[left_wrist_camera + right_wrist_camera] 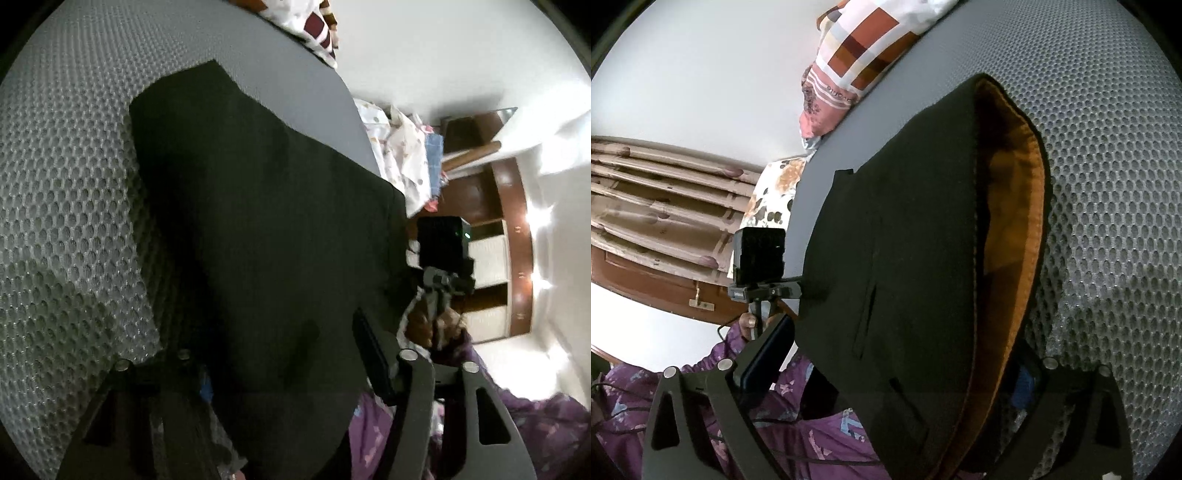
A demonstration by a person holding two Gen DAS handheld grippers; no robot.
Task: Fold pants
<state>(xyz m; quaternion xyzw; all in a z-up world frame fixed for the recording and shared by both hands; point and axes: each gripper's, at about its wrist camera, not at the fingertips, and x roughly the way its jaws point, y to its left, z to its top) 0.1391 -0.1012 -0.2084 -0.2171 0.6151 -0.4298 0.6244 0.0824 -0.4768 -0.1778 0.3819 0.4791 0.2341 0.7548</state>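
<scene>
Black pants (258,206) lie on a grey mesh mattress (66,192). In the left wrist view the cloth runs up between my left gripper's (280,354) fingers, which close on its near edge. In the right wrist view the pants (905,258) show the waistband with an orange lining (1023,229) and a pocket slit. My right gripper (897,369) is shut on the waistband end, the cloth draped over it. Each view shows the other gripper: the right one (443,258) and the left one (759,266).
Patterned pillows (857,55) and bedding (402,155) lie along the mattress's far edge. A wooden cabinet (495,236) and curtains (657,199) stand past the bed. The person's purple sleeve (798,406) is close below.
</scene>
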